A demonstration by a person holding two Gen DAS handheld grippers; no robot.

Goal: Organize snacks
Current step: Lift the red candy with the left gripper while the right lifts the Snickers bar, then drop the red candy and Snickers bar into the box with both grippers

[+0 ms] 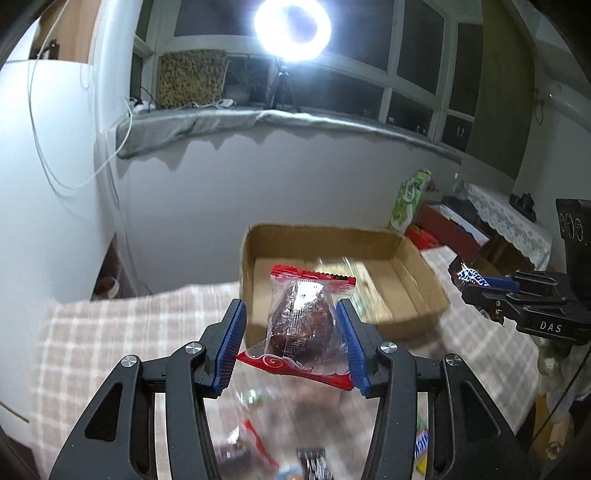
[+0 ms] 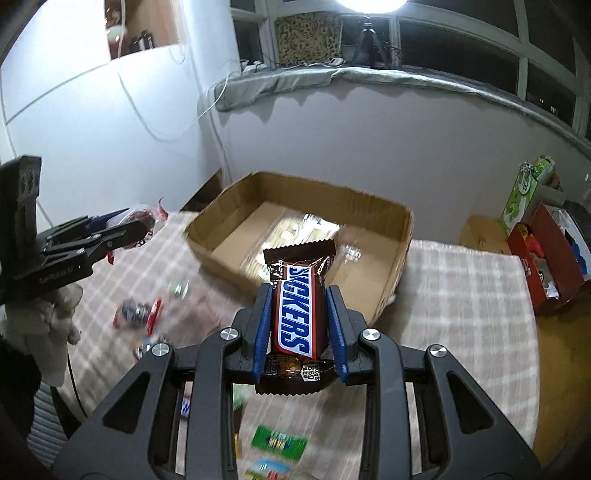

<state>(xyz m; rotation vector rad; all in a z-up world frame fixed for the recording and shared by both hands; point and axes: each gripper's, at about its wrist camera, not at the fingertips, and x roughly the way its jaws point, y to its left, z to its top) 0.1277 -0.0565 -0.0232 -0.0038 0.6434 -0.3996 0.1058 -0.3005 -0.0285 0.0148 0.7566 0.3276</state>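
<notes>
Short of the box (image 2: 400,236), the right gripper (image 2: 300,325) is clamping a stiff Snickers (image 2: 295,314) mid-length; the left gripper (image 1: 291,343) is pinching a crinkly, slippery date pack (image 1: 301,325).

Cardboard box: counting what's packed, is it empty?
Not empty: the cardboard box is open-topped and holds blurred clear-wrapped snacks on its floor.

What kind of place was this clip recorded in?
Most likely a room in a home at night: a table with a checked cloth, dark windows above a cloth-draped sill, and a ring light.
</notes>
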